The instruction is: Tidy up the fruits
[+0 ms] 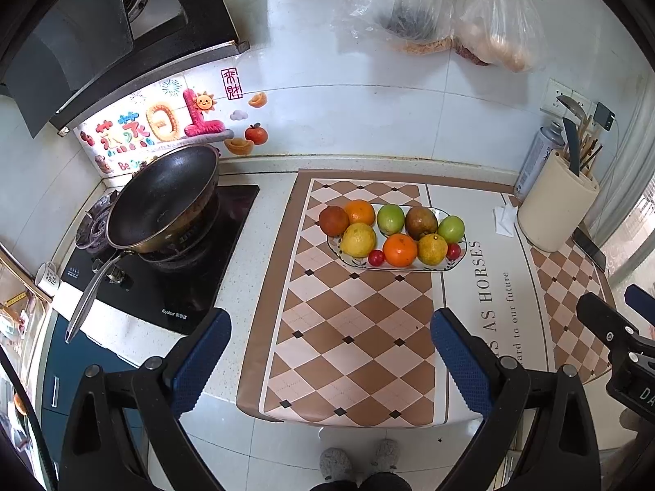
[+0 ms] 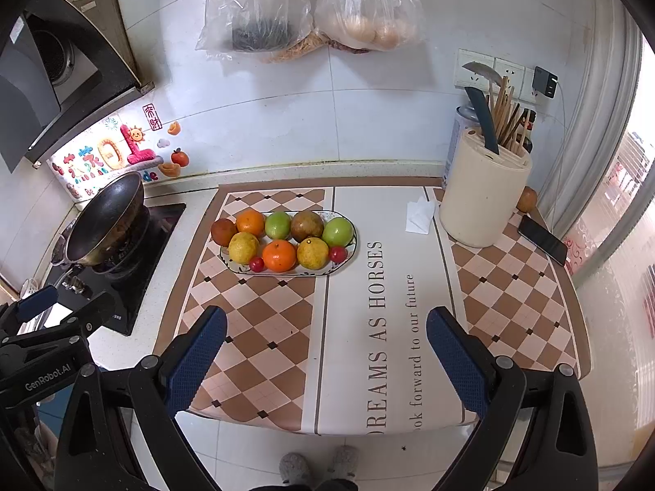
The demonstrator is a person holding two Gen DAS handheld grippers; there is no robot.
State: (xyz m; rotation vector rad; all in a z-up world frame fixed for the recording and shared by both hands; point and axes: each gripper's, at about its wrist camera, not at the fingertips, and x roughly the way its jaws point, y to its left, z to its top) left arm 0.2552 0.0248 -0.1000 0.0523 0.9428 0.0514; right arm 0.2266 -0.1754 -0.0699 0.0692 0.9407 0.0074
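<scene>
The mat (image 2: 368, 327) covers the counter under and ahead of both claws, likely laid there to give the work a clean surface. Well ahead and to the left of the left claw (image 1: 329, 352), the wok (image 1: 163, 200) sits on the stove, out of the way. The holder (image 2: 485, 200) stands ahead and right of the right claw (image 2: 325, 352), against the wall, leaving the middle free.

The plate (image 2: 229, 264) lies ahead of both claws, slightly left of the right one and nearly dead ahead of the left. On it the fruits sit packed in two rows, touching: oranges (image 2: 279, 255), green fruit (image 2: 338, 232), a yellow fruit (image 2: 243, 247), and small red ones (image 2: 256, 264) tucked at the near rim, cherry tomatoes perhaps. One more orange (image 2: 527, 199) hides behind the holder, probably a stray.

Both claws hang wide and empty, well short of the plate; the sorting looks largely done.
</scene>
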